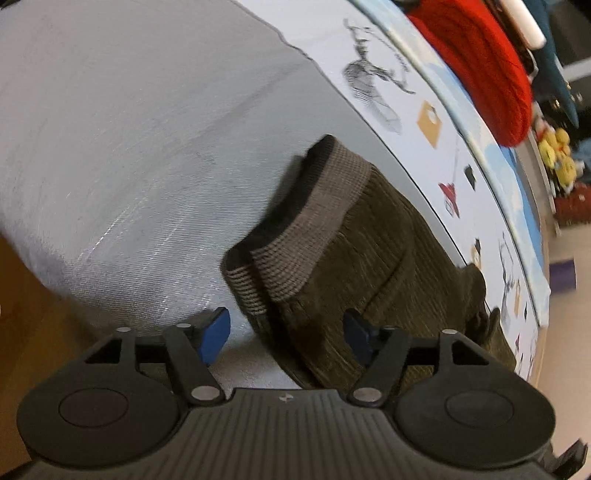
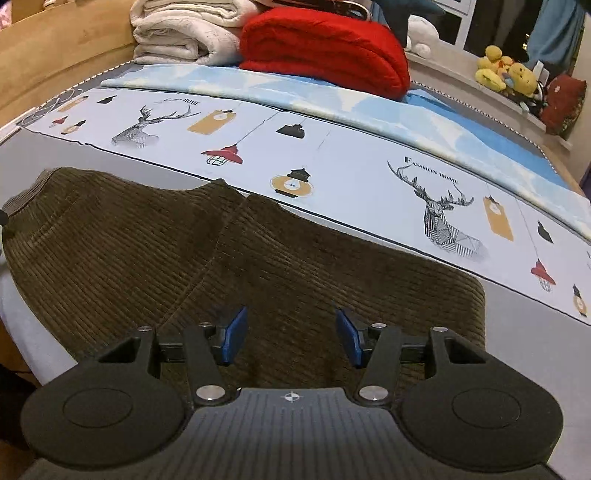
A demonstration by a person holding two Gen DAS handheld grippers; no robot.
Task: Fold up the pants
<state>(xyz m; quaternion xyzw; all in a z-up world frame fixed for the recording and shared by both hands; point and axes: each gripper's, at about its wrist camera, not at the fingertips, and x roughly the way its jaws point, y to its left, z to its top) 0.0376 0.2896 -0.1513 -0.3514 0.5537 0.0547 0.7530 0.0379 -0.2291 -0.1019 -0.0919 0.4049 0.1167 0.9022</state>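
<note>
Nearest the lens in the left wrist view: the left hand-held gripper (image 1: 286,334), jaws spread wide, blue pads (image 1: 216,332) well apart w/ nothing between them. It sits low over the cuff end of the pants (image 1: 354,266), lower centre of the frame. The ribbed tan cuffs (image 1: 295,236) are stacked one on the other, so the legs look already laid together lengthwise; that stacking is prob. why this gripper lines up here, as one pinch could catch both cuffs. Whether the right-hand pad touches the corduroy is hard to say from this angle; it may just hover over it.

Right wrist view: the right hand-held gripper (image 2: 290,338) is also wide open, holding nothing, pads either side of a bare strip of olive corduroy. The pants (image 2: 229,258) fill the middle and left of that frame, spread flat on the bed (image 2: 535,306), w/ a seam or fold line running diagonally from upper centre toward the left pad. Flat and smoothed like this, the cloth should fold over cleanly.

Beyond the pants, across the upper half: printed sheet (image 2: 351,155) w/ deer and lamps, then a light blue blanket (image 2: 369,103), a red blanket (image 2: 332,51) and white folded towels (image 2: 177,33) at top. Those sit well apart from the pants, so the folding area isn't crowded.

Judgement: both grippers are posed for a grab, not yet closed.
</note>
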